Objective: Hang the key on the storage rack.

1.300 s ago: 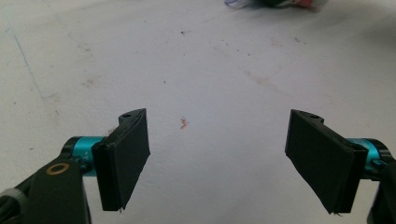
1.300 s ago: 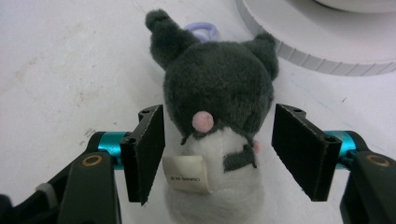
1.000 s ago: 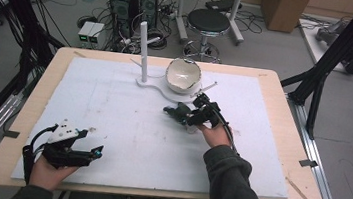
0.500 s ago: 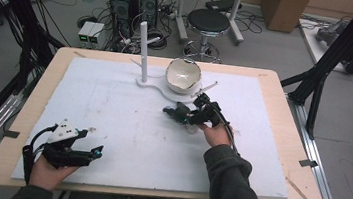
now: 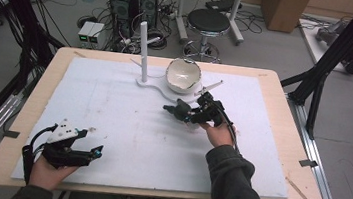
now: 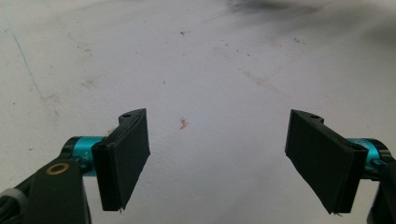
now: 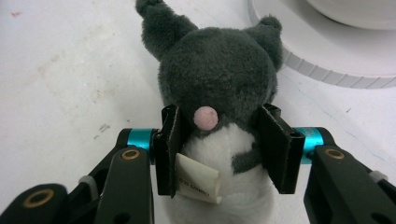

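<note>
We see black grippers: the left gripper (image 6: 217, 163) with flat black pads (image 6: 125, 156) on teal collars, brass-ringed black links, a grey three-cornered plate and black cable, the right gripper (image 7: 219, 149) built alike, its arm in a dark grey sleeve (image 5: 235, 186).

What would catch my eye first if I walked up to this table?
Probably the dark grey plush toy, pinched between the right tongs near the table's middle, with a pink tail and a paper tag. Just behind it sits a white bowl beside a white upright post, while the left tongs wait open at the near left corner.
</note>
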`<state>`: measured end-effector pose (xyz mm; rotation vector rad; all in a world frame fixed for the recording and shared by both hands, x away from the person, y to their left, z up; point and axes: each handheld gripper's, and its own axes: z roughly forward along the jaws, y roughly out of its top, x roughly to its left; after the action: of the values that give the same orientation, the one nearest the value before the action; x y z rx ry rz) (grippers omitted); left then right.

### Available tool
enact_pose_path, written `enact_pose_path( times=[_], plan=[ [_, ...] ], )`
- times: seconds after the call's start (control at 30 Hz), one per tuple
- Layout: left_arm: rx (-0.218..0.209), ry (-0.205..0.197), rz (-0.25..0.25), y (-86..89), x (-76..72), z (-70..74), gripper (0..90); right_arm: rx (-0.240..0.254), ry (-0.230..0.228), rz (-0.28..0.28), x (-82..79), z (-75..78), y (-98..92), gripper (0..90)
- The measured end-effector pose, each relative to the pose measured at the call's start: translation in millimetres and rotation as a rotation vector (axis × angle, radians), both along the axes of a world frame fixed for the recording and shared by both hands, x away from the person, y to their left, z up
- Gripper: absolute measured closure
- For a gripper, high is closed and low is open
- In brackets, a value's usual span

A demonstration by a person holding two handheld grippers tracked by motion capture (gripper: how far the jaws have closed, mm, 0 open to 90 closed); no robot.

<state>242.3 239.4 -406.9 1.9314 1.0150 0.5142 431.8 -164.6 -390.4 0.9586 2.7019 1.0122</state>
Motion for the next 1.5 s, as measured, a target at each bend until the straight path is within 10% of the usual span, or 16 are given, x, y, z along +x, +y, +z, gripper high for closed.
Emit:
enact_pose_path(
  times=[1.5],
  plan=[
    [-0.003, -0.001, 0.001, 0.0, -0.1, 0.7, 22.1, 0.173, -0.06, 0.087, -17.1, 42.9, 2.2, 53.6]
  ],
)
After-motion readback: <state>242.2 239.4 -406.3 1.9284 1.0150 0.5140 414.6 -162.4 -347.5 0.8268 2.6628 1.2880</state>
